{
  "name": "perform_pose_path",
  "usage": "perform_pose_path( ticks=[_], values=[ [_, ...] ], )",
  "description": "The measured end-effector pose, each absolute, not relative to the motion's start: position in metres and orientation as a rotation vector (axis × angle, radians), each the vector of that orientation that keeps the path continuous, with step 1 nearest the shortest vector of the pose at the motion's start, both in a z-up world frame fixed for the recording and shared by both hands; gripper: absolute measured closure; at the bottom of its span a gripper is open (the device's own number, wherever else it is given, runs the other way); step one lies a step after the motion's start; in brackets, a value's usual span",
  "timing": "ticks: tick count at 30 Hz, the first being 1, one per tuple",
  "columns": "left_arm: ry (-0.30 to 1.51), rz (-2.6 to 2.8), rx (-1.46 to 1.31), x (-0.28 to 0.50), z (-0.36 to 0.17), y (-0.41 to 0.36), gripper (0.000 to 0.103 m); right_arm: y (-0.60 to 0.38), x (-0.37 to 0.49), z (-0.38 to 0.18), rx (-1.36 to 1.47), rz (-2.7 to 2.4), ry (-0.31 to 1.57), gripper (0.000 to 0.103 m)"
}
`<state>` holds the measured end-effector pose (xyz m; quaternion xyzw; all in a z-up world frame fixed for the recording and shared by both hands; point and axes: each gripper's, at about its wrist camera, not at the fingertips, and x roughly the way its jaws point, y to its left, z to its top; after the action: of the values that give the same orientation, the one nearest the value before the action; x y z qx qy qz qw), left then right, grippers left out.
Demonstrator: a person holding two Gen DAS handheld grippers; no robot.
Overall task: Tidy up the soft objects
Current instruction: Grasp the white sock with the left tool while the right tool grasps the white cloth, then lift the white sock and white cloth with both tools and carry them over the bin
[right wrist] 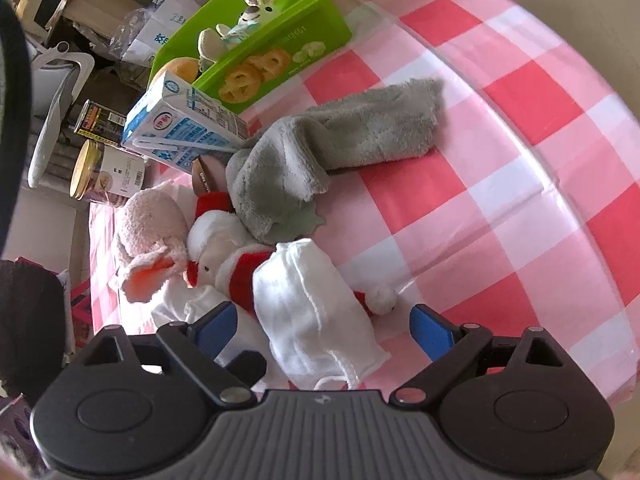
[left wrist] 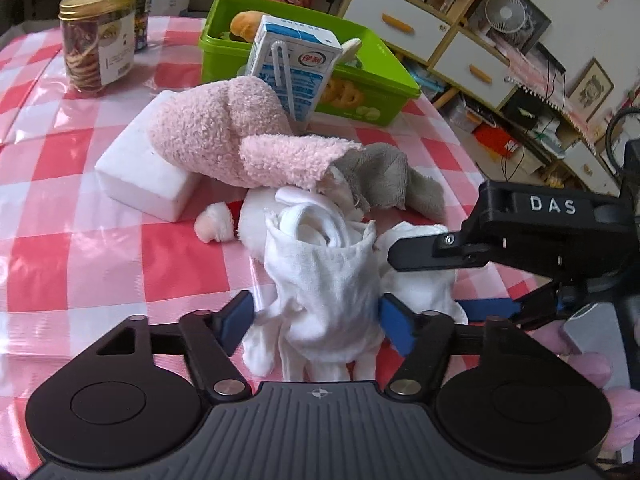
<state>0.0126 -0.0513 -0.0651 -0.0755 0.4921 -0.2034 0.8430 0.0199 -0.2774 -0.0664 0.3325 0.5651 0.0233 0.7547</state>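
Note:
A white glove (left wrist: 320,280) lies on the checked tablecloth between the blue pads of my left gripper (left wrist: 316,320), whose jaws stand open around it. My right gripper (right wrist: 324,328) is open, its pads on either side of the white glove (right wrist: 312,312). It shows in the left wrist view (left wrist: 460,276) at the right, beside the glove. Behind lie a white plush toy with red scarf (right wrist: 228,256), a pink fluffy sock (left wrist: 224,136) and a grey fluffy sock (right wrist: 352,136). A green bin (left wrist: 360,92) holds a plush bun and a rabbit toy (right wrist: 256,16).
A milk carton (left wrist: 292,68) leans against the green bin. A white foam block (left wrist: 140,176) lies under the pink sock. A cookie jar (left wrist: 98,36) and a can stand at the back left. The table edge (right wrist: 580,200) curves along the right.

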Motion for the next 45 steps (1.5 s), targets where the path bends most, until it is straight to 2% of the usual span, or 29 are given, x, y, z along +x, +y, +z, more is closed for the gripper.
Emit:
perform_pose_path(
  ticks=[10,12,14,18,24,45],
  values=[
    [1.03,-0.459,-0.18,0.013,-0.062,-0.049,0.063,-0.277,0.018,-0.067,0.723,0.047,1.223,0.054],
    [1.029,-0.47,-0.183,0.013,-0.061,-0.048,0.069,-0.277,0.018,-0.066,0.718,0.059,1.213,0.068],
    [1.024,-0.483,-0.176,0.012,-0.06,-0.049,0.072,-0.276,0.018,-0.065,0.73,0.1,1.194,0.077],
    [1.013,-0.499,-0.156,0.01,-0.056,-0.05,0.077,-0.273,0.018,-0.062,0.704,0.106,1.179,0.084],
    [0.995,-0.527,-0.133,0.006,-0.047,-0.051,0.079,-0.275,0.015,-0.051,0.697,0.108,1.143,0.087],
    [0.904,-0.639,-0.138,-0.004,-0.012,-0.051,0.08,-0.298,0.012,-0.012,0.687,0.068,0.988,0.087]
  ],
)
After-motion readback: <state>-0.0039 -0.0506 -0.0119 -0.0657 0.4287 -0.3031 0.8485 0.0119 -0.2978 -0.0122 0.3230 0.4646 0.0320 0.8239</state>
